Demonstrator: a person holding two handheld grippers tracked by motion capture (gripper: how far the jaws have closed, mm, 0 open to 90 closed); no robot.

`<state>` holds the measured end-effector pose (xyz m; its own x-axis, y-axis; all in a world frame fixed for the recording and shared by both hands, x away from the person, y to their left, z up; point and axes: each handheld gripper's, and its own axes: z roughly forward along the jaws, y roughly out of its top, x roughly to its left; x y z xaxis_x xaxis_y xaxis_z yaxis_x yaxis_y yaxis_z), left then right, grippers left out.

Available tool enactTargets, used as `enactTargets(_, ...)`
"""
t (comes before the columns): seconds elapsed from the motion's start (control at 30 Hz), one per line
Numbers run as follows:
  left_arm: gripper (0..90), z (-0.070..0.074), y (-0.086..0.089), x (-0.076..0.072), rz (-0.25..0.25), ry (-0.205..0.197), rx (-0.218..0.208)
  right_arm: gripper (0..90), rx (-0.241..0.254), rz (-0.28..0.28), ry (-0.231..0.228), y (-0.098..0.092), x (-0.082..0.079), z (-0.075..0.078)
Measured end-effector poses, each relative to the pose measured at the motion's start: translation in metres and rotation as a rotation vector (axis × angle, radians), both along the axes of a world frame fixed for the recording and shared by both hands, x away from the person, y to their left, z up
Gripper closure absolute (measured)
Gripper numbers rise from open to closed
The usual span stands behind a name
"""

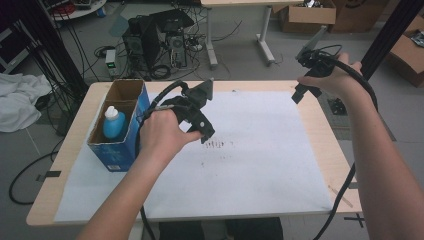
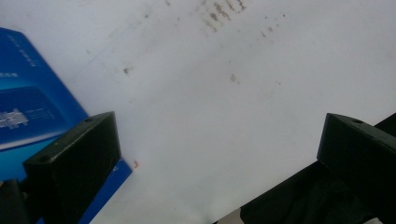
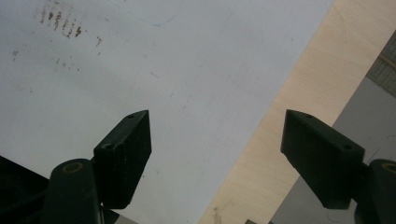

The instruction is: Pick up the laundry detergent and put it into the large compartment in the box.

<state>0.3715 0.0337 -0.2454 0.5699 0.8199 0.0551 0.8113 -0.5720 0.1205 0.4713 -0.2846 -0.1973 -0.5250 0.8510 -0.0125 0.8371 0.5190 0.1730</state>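
Right, high view: your left gripper (image 1: 202,117) sits over the white sheet (image 1: 260,160), and the blue box (image 1: 121,131) with the bottle (image 1: 113,122) standing in it is just beside it on its left; the box's long axis runs away from you. Your right gripper (image 1: 307,80) hovers at the table's (image 1: 320,125) far right corner, well apart from the box, so the left is nearer. Left gripper view: jaws spread wide, nothing between them, the box's corner just behind the left jaw. Right gripper view: jaws also wide apart and empty, straddling the sheet's edge and bare table.
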Motion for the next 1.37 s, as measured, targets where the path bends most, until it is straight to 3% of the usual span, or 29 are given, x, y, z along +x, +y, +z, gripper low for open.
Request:
enactTargets(0.27, 0.1, -0.013, -0.007, -0.001, -0.014, 0.011, -0.005, 24.7, -0.006, 0.012, 0.007, 0.005, 0.003, -0.003)
enactTargets(0.77, 0.1, -0.003, -0.008, -0.003, -0.023, 0.003, -0.034, 24.7, -0.003, 0.013, 0.006, 0.005, 0.003, -0.002)
enactTargets(1.37, 0.1, 0.000, -0.009, -0.006, -0.034, -0.001, -0.035, 24.7, -0.004, 0.013, 0.005, 0.006, 0.001, -0.002)
